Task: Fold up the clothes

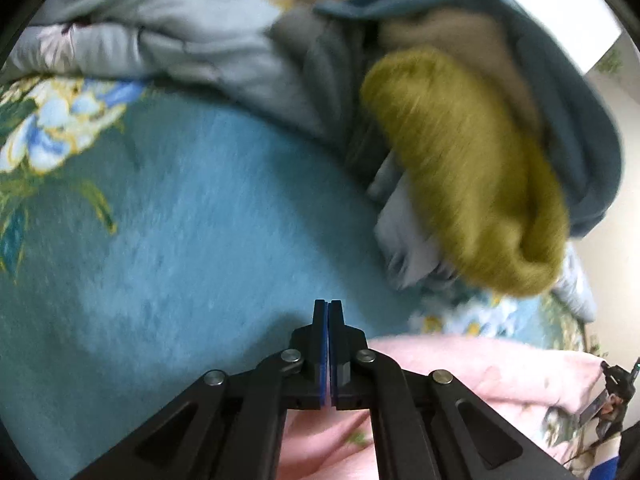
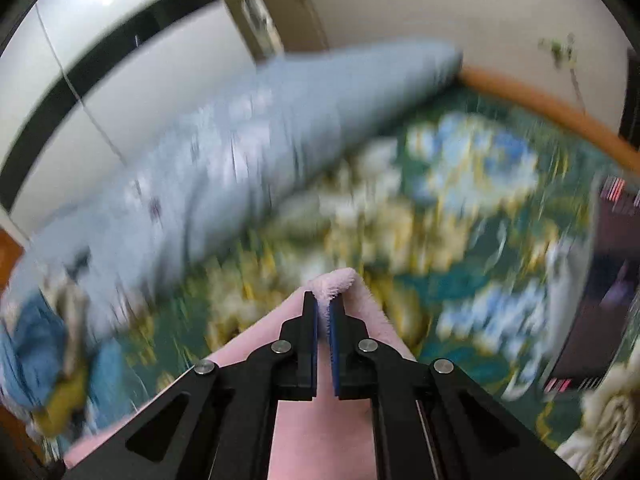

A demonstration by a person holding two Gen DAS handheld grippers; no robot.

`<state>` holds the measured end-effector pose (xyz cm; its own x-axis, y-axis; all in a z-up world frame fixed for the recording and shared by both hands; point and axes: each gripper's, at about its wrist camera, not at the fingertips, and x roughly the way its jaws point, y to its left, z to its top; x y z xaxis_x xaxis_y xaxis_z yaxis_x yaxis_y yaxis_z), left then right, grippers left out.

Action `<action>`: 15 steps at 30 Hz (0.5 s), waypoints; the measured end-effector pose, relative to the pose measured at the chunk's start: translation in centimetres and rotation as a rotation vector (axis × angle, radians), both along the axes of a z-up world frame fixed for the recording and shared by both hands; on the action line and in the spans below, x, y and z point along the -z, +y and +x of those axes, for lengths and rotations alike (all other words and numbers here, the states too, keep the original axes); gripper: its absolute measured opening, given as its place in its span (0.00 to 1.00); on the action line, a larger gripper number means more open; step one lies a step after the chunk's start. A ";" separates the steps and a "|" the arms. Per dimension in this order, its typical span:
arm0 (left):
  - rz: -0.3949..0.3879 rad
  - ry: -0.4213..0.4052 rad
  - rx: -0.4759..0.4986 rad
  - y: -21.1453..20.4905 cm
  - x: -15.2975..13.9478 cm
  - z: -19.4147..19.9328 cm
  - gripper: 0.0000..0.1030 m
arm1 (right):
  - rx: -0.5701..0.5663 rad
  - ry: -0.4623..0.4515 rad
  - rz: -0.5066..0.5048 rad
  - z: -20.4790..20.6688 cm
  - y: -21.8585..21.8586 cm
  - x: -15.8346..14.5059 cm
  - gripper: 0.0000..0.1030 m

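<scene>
In the left wrist view, the left gripper point(image 1: 329, 303) had its two black fingers pressed together with the blue pads meeting; whether any cloth was pinched between them could not be told, since the soft pink fleece garment point(image 1: 472, 364) showed only below and to the right of the fingers. Under it lay a teal plush bedspread with blue and white flowers point(image 1: 192, 208). Beyond stood one heap of clothes: one fuzzy olive-green knit piece point(image 1: 468, 168), one dark blue piece point(image 1: 560, 92) draped over it, one pale lilac piece point(image 1: 404, 224) beneath. One grey-blue quilt point(image 1: 168, 36) lay bunched along the far edge.

In the right wrist view, heavily blurred, the right gripper point(image 2: 324, 300) was clamped on a fold of the pink garment point(image 2: 334, 280), whose fluffy edge poked up past the fingertips. One long quilt roll point(image 2: 280, 128) crossed the flowered bedspread point(image 2: 460, 200).
</scene>
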<state>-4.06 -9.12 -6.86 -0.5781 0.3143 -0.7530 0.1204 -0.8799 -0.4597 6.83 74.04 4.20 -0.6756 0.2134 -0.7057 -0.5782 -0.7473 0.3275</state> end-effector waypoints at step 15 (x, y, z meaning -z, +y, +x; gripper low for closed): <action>-0.008 -0.044 -0.104 -0.5 1.3 -0.1 0.02 | -0.010 0.033 -0.005 -4.9 0.4 4.4 0.18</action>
<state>-4.20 -9.63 -8.13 -0.5736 0.2478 -0.7808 0.2315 -0.8652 -0.4447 1.95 74.42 -0.19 -0.7009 0.2033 -0.6837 -0.5596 -0.7511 0.3503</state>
